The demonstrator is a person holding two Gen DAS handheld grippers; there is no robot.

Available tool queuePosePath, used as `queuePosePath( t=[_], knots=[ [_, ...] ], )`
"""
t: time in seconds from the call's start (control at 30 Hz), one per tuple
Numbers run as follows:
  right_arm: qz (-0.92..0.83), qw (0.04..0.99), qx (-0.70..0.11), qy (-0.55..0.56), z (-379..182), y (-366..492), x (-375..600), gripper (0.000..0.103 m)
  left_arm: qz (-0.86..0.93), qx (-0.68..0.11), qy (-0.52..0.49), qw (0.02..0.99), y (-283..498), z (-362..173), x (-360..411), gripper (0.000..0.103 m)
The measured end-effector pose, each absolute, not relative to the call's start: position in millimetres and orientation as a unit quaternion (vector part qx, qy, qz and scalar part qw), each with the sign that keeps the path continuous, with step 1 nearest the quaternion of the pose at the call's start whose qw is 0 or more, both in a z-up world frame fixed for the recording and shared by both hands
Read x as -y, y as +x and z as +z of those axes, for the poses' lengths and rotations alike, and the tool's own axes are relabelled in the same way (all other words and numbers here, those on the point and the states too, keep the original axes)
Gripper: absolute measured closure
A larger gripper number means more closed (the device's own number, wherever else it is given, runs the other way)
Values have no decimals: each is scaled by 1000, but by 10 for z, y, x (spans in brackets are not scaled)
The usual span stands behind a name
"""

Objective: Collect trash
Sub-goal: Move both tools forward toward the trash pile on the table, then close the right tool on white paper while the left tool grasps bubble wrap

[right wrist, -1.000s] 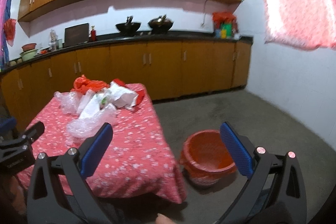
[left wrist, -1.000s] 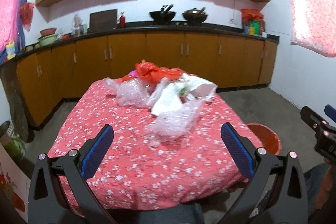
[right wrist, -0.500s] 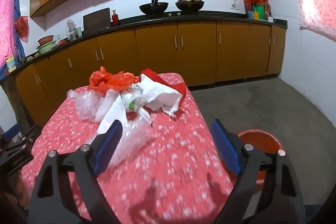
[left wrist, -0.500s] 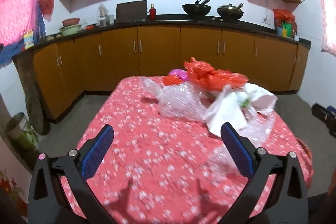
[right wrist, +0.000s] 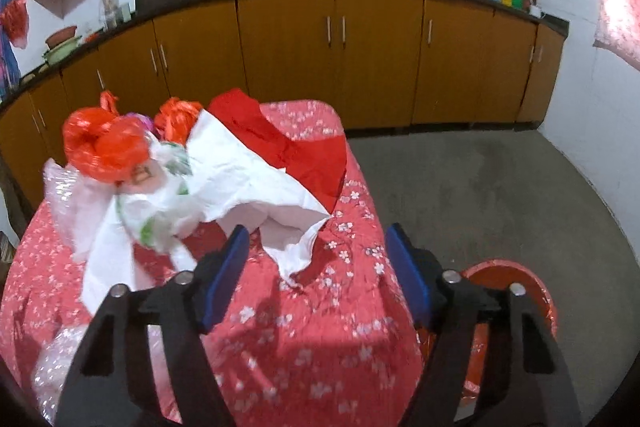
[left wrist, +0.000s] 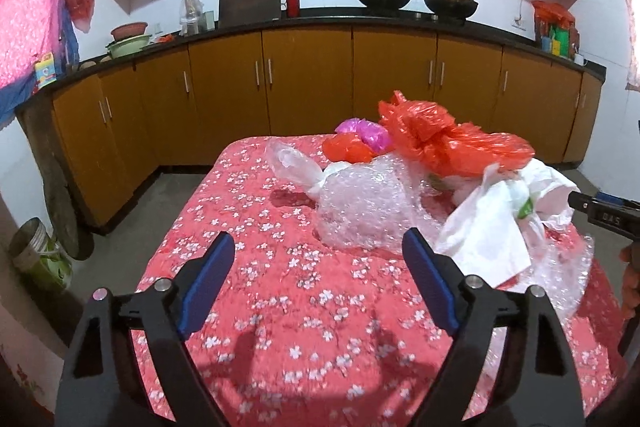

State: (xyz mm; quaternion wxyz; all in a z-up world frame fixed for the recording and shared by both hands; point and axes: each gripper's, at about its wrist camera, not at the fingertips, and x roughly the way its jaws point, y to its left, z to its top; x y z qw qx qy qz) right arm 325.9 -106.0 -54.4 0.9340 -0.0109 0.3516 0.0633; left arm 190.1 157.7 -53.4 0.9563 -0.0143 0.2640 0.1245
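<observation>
Here both tools gape wide and hold nothing, the left tool [left wrist: 316, 267] and right tool [right wrist: 318, 259] above the bench [left wrist: 280, 291], near the trash pile [left wrist: 420, 195].

table [left wrist: 320, 307] – red floral cloth | on it – plastic bags [left wrist: 452, 147], bubble wrap [left wrist: 360, 211]

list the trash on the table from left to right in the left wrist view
clear plastic bag → small orange bag → pink bag → big orange bag → white plastic bag. The bubble wrap spreads under several of these, so I left it out.
</observation>
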Motion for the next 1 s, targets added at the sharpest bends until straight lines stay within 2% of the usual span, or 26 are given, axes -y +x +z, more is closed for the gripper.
queuePosePath(
  t=[0.13,0.2,0.27,0.3,0.37,0.53,0.83,1.0],
  knots=[
    [68,932,-355,-26,-599,3418,976,39,126,-270,-17,954,2017,-588,-1620,20],
    [73,931,-357,-28,-612,3480,940,48,125,-273,-19,954,2068,-613,-1626,22],
    [86,928,-363,-27,-630,3520,909,70,127,-273,-18,953,2106,-634,-1634,22],
    [92,926,-365,-24,-644,3529,902,76,128,-273,-17,953,2127,-642,-1636,23],
    [100,925,-367,-16,-659,3510,899,97,129,-270,-17,954,2166,-648,-1655,23],
    [112,933,-342,-1,-638,3357,929,100,124,-262,-15,957,2284,-645,-1708,23],
    [120,930,-348,8,-644,3350,945,100,73,-282,-55,955,2612,-657,-1800,22],
    [120,930,-347,9,-645,3354,964,100,74,-286,-45,954,2795,-644,-1672,19]
  ],
)
